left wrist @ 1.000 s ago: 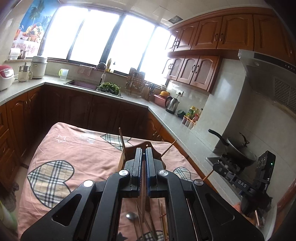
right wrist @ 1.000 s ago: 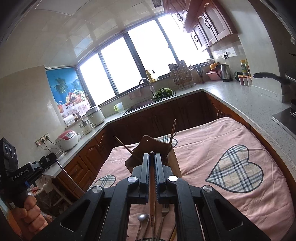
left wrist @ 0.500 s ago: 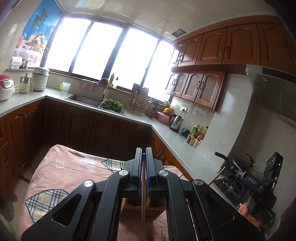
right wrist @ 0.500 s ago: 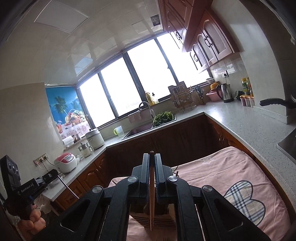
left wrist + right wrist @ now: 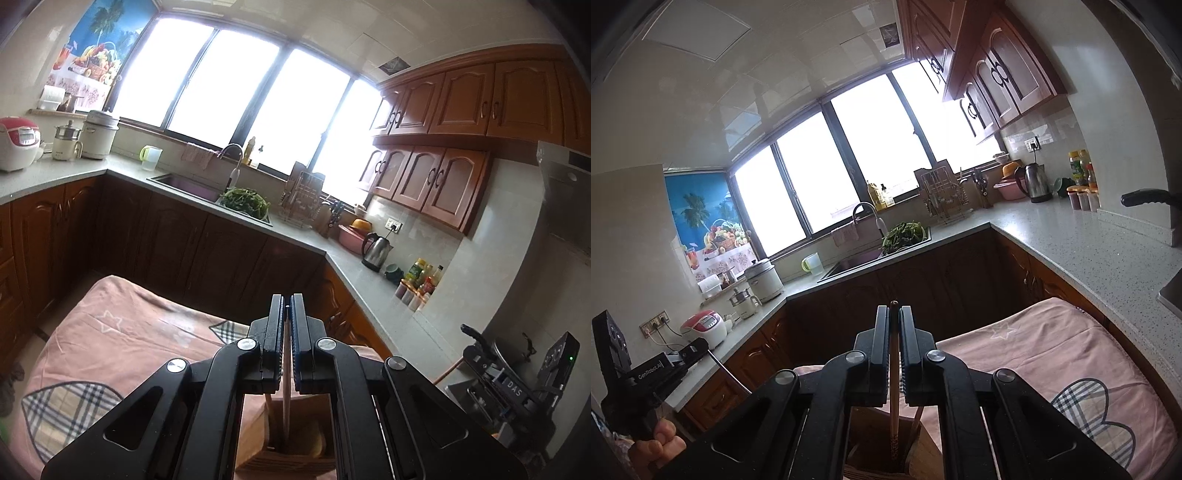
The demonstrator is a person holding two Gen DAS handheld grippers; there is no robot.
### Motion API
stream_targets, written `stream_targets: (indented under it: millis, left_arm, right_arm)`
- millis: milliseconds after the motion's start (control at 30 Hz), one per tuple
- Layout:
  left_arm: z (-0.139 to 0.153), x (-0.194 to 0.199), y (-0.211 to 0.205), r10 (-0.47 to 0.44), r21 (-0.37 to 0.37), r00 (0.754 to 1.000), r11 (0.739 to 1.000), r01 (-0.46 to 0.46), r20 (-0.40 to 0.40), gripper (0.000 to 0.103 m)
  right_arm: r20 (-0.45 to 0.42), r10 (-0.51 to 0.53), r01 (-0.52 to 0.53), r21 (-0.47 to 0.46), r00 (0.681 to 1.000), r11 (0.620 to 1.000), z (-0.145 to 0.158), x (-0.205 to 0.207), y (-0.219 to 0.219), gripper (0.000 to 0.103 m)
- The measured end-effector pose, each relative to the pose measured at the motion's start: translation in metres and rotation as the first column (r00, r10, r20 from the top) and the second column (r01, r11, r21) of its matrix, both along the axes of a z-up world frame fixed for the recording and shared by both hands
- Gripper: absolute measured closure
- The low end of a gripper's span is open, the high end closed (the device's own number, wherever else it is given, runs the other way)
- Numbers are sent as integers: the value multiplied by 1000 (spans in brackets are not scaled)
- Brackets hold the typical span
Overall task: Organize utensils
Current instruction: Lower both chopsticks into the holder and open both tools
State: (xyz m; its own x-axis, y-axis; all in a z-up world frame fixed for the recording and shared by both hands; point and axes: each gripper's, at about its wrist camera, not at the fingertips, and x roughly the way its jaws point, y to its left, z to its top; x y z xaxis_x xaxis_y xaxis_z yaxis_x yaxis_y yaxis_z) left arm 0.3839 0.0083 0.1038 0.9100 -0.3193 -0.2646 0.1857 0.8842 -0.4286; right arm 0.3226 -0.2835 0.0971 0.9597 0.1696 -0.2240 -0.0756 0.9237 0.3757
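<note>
In the left wrist view my left gripper [image 5: 286,301] is shut on a thin pale chopstick [image 5: 285,410]. The stick hangs straight down into the wooden utensil holder [image 5: 258,435] right below the jaws. In the right wrist view my right gripper [image 5: 894,312] is shut on a brown patterned chopstick [image 5: 894,417]. Its lower end reaches into the same holder [image 5: 929,452], beside another stick that leans there. Each view shows the other gripper off to the side, a hand [image 5: 653,445] gripping the left one. The holder's inside is mostly hidden.
The holder stands on a table under a pink cloth [image 5: 122,350] with plaid hearts [image 5: 1082,413]. Brown cabinets and a grey L-shaped counter [image 5: 306,240] with a sink, greens, a kettle [image 5: 376,251] and bottles wrap around behind. A wok sits at the right.
Both grippers have travelled forward with their chopsticks and now hang over the holder. The spoon and other loose utensils on the cloth have dropped out of view. The holder has slid under the jaws.
</note>
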Motion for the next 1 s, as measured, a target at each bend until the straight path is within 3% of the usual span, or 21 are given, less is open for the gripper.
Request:
stream_targets:
  millis: [267, 500, 867, 1000]
  left_arm:
    - [-44, 18, -6, 36, -23, 998, 999, -37, -46, 100]
    - [-69, 28, -25, 8, 14, 995, 1000, -6, -103, 100]
    - [-70, 32, -27, -14, 27, 993, 999, 17, -118, 100]
    - [-70, 34, -25, -15, 24, 991, 1000, 19, -134, 93]
  right_arm:
    - [-73, -18, 20, 28, 997, 999, -46, 18, -4, 98]
    - [-128, 2, 2, 26, 992, 1000, -65, 28, 6, 98]
    - [-160, 20, -17, 24, 987, 1000, -70, 33, 9, 97]
    - [-174, 27, -18, 49, 984, 999, -71, 35, 6, 89]
